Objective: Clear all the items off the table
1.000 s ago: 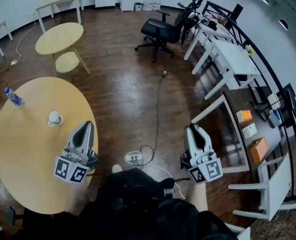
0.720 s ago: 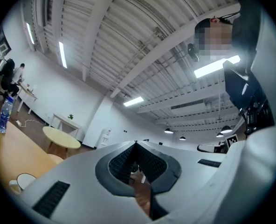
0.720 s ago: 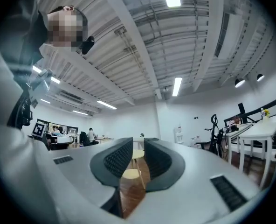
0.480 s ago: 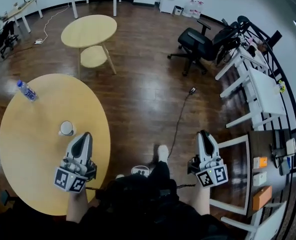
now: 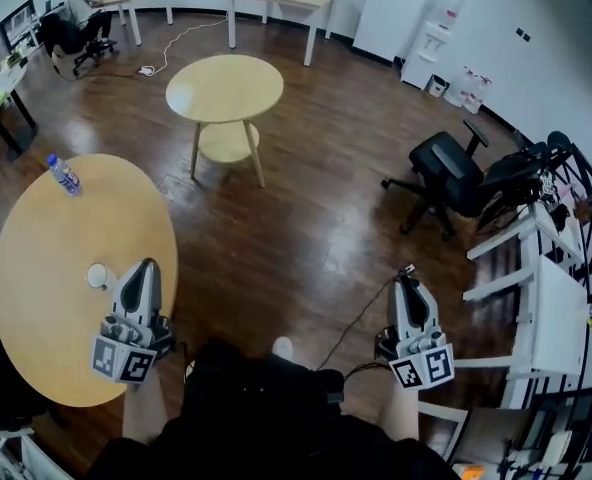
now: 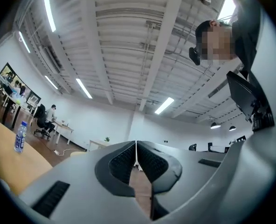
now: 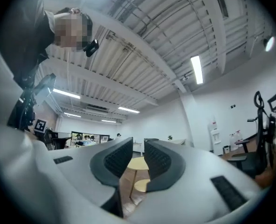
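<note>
A round light-wood table [image 5: 46, 318] fills the left of the head view. On it stand a clear water bottle with a blue cap [image 5: 64, 174] near the far edge and a small white cup [image 5: 97, 275]. My left gripper [image 5: 142, 271] hovers over the table's right part, its tip just right of the cup, jaws shut and empty. In the left gripper view [image 6: 136, 147] the bottle [image 6: 19, 136] shows far left on the table [image 6: 10, 160]. My right gripper [image 5: 408, 282] hangs over the bare floor, well right of the table. Its jaws [image 7: 138, 149] stand apart with nothing between them.
A smaller round table with a lower shelf [image 5: 224, 88] stands beyond. A black office chair [image 5: 448, 173] and white desks [image 5: 546, 303] are at the right. A cable [image 5: 361, 313] trails on the wooden floor. People sit at desks at the far left [image 5: 76, 8].
The view has swung to the left: the white desks slid toward the right edge. Both grippers moved with it; the left one now sits beside the cup. Neither gripper's jaws have changed.
</note>
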A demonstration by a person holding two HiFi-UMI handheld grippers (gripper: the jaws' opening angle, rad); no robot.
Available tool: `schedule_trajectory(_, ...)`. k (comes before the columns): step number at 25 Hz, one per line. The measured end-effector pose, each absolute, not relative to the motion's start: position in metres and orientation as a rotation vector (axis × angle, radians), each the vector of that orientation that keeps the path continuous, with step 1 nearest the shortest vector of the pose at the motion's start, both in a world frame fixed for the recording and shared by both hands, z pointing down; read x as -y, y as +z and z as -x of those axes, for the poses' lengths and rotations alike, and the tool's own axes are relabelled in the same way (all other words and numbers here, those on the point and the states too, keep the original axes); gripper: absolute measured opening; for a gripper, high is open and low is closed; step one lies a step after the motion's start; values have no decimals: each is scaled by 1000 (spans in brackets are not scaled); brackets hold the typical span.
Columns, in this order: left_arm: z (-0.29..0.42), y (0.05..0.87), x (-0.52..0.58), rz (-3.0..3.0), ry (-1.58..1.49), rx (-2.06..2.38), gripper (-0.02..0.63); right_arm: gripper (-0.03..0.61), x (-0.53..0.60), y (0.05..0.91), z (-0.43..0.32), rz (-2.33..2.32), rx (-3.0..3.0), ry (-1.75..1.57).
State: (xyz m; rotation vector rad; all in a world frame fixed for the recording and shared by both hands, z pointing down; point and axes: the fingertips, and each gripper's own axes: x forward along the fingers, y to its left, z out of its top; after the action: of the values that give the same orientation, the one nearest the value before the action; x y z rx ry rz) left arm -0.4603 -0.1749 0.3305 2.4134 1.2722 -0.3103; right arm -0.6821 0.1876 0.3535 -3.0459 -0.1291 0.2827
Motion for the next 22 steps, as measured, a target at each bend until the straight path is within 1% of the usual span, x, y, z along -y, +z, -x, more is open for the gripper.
schedule_trajectory(5, 463, 309, 129, -2373, -302, -1321, 2, 78, -221, 320, 657, 2935, -51, 468)
schedule_trajectory(11, 442, 301, 79, -2317, -341, -1348, 2, 77, -245, 322, 611, 2867, -211, 502)
schedule_trajectory(15, 405, 300, 84, -2370, -370, -1312, 2, 77, -235, 310, 548, 2906, -301, 499)
schedule_trajectory(19, 347, 319, 104, -2433, -385, -1185, 2, 79, -213, 296, 465, 3012, -417, 447)
schedule_trajectory(20, 331, 323, 107, -2446, -391, -1151, 2, 135, -209, 293, 442, 3032, -454, 427)
schedule_trajectory(21, 315, 326, 110, -2456, -399, -1120, 2, 150, -204, 290, 420, 3046, -495, 408)
schedule_trajectory(22, 298, 327, 113, -2466, -411, -1092, 2, 150, -199, 286, 398, 3053, -536, 395)
